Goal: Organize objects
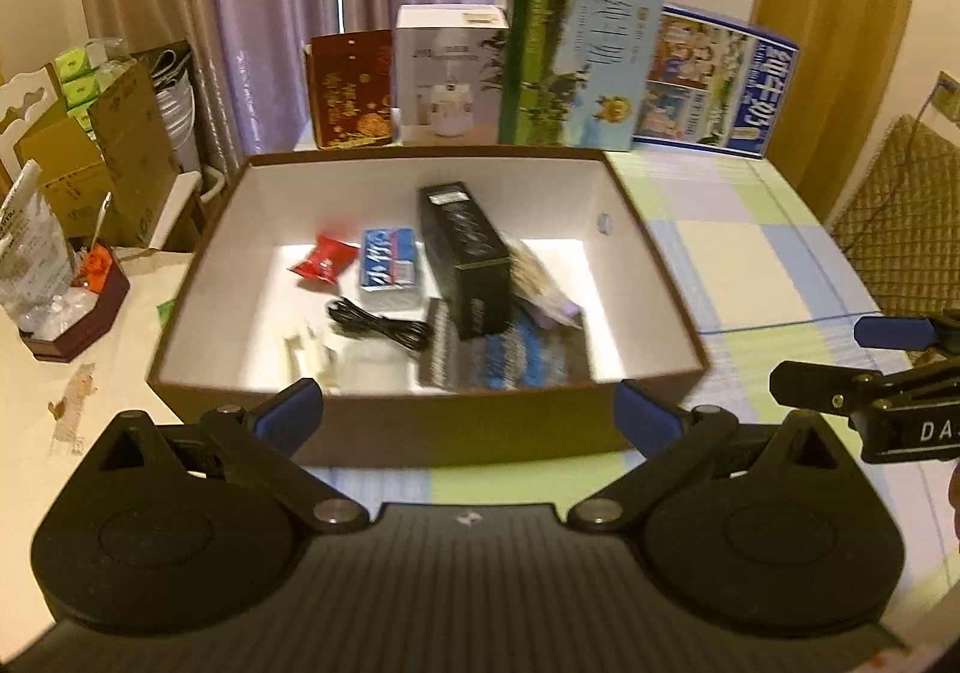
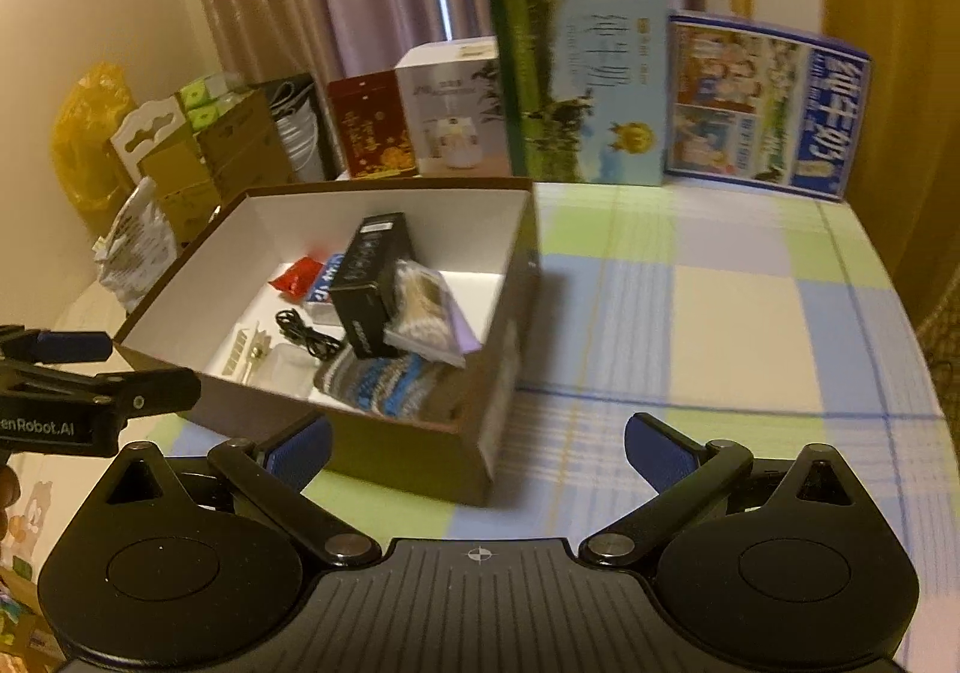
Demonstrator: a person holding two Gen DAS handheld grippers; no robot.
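A brown open box with a white inside (image 1: 648, 253) (image 2: 516, 253) sits on the checked tablecloth. In it lie a black carton (image 1: 468, 253) (image 2: 372, 277), a red packet (image 1: 321, 259) (image 2: 297, 274), a blue pack (image 1: 390, 259), a black cable (image 1: 378, 322) (image 2: 306, 337), a striped knit piece (image 1: 504, 361) (image 2: 378, 379), a clear bag (image 1: 540, 283) (image 2: 426, 313) and a white plastic part (image 1: 312, 355) (image 2: 252, 355). My left gripper (image 1: 468, 415) is open and empty just before the box's near wall. My right gripper (image 2: 477, 451) is open and empty at the box's near right corner.
Tall printed boxes (image 1: 576, 55) (image 2: 582, 79) stand in a row along the table's far edge. Cardboard cartons (image 1: 102, 145) and a plastic bag (image 1: 30, 253) crowd the left side. Tablecloth (image 2: 720, 301) lies to the right of the box.
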